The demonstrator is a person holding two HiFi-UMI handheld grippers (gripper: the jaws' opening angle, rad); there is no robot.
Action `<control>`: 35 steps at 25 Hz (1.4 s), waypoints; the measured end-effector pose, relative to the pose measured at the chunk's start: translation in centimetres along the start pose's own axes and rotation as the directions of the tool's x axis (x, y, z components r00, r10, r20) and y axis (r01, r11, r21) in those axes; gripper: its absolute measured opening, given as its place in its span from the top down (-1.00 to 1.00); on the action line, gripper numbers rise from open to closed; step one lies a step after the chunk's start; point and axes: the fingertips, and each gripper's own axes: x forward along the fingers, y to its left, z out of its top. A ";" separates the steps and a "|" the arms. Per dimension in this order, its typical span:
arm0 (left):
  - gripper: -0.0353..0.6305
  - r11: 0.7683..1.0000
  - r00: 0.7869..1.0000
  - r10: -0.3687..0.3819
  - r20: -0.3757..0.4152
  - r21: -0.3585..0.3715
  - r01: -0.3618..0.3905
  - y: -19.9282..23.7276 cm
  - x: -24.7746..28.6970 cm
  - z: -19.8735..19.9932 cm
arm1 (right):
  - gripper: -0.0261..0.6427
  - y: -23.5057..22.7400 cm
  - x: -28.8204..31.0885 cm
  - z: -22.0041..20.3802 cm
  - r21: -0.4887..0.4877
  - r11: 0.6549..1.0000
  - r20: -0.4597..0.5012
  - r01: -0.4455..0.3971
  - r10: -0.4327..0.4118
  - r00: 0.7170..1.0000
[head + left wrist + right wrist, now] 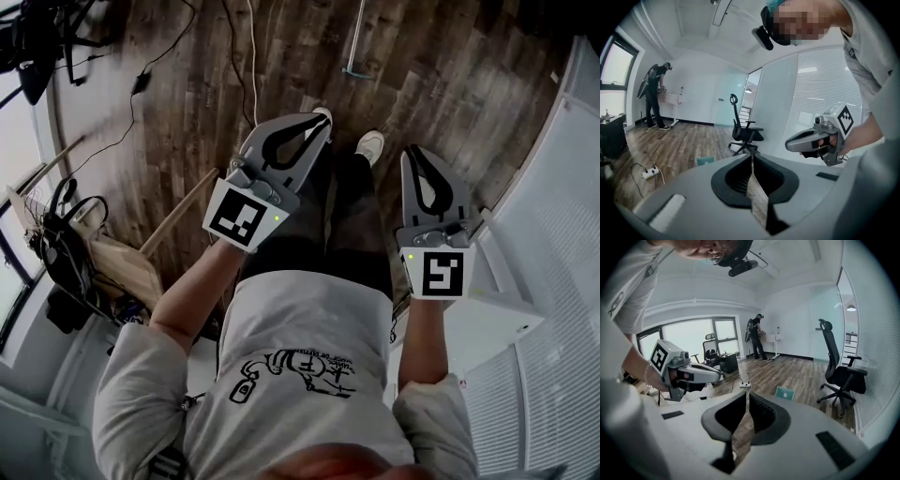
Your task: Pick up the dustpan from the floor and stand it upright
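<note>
Seemingly nothing is done yet: left gripper [314, 127] and right gripper [420, 161] hang with fingers clenched on nothing, the likely dustpan [785, 392] untouched on the floor [187, 75].

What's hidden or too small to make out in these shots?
- Left gripper view: teal floor object, small, lower edge hidden behind the left gripper; unidentifiable.
- Head view: metal bar, cut off by the top edge.
- Head view: floor under the person, hidden by torso and legs.
</note>
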 end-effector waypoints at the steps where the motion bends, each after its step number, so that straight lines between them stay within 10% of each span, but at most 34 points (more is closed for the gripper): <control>1: 0.86 1.000 1.000 0.000 -0.006 0.001 0.000 0.1 0.3 -0.8 | 0.87 -0.1 0.4 -0.8 0.000 1.000 -0.005 -0.004 0.004 1.000; 35: 0.86 0.998 0.992 -0.025 -0.124 0.059 0.033 5.8 12.2 -23.7 | 0.87 -3.1 13.9 -22.1 -0.085 0.989 -0.134 -0.125 0.113 0.985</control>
